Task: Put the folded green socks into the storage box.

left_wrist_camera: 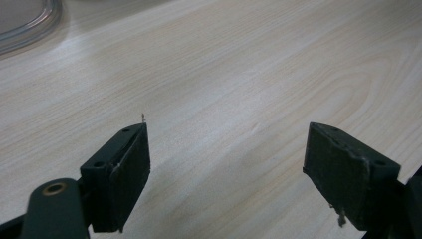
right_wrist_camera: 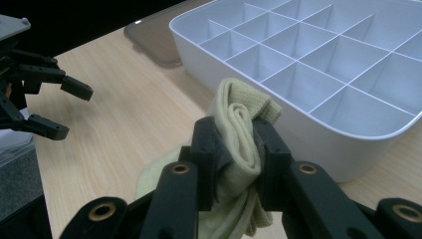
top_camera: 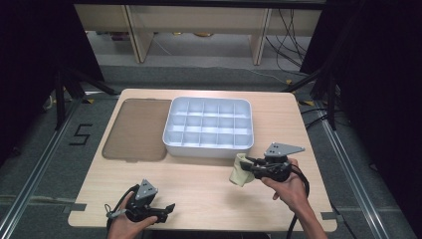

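Soft ribbed cloth [right_wrist_camera: 239,134]; glossy plastic tray [right_wrist_camera: 318,124]; pale wood table [left_wrist_camera: 239,74]

A pale yellow rolled cloth [right_wrist_camera: 239,144], soft and folded, hangs pinched at the lower middle of the frame, its loose end drooping.

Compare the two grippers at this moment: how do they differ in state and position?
The right gripper is shut on a rolled pale yellow cloth; the left gripper is open with nothing between its jaws. The right gripper is just in front of the white divided tray; the left gripper sits low at the table's near edge. Both have black jaws and are hand-held.
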Motion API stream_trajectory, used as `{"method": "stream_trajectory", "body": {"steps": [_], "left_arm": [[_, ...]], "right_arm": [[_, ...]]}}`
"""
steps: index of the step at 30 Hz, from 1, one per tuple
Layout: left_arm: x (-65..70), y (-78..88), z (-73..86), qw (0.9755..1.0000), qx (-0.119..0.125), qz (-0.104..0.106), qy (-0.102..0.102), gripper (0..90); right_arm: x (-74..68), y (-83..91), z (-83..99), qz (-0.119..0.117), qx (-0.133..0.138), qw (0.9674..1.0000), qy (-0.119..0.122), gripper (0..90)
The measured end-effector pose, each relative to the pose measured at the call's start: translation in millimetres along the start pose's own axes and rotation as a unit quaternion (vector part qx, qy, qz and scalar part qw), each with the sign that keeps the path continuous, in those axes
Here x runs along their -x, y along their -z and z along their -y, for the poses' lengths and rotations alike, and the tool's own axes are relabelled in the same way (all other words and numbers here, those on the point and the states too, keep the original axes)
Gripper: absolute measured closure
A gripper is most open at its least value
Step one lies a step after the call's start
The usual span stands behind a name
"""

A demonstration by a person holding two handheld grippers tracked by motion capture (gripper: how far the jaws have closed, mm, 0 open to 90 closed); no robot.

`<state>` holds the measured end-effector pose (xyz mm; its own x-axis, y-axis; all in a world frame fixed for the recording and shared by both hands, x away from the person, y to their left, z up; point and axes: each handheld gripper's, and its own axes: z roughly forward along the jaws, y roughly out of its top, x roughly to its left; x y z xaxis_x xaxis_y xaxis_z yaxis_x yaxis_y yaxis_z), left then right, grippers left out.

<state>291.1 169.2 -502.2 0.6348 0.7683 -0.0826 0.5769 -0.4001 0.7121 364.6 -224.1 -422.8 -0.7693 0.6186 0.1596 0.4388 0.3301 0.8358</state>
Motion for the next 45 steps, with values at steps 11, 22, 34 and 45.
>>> {"method": "stream_trajectory", "body": {"steps": [11, 22, 34, 45], "left_arm": [[0.4, -0.1, 0.2, 1.0, 0.002, -0.001, 0.002, 18.4], [1.2, 0.3, 0.0, 0.9998, 0.01, -0.008, 0.013, 18.4], [3.6, -1.1, 0.1, 0.9998, 0.01, 0.001, 0.017, 18.5], [3.0, -0.6, 0.5, 0.9999, 0.004, 0.005, 0.008, 18.6]], "right_arm": [[6.5, 9.0, -8.7, 0.022, 0.008, 0.9996, 0.012, 74.5], [17.0, 17.2, -23.5, 0.048, 0.023, 0.9984, 0.02, 74.4], [25.8, 16.8, -33.9, 0.065, 0.025, 0.9974, 0.019, 74.4], [35.8, 6.5, -45.6, 0.082, 0.026, 0.9955, 0.04, 74.4]]}}
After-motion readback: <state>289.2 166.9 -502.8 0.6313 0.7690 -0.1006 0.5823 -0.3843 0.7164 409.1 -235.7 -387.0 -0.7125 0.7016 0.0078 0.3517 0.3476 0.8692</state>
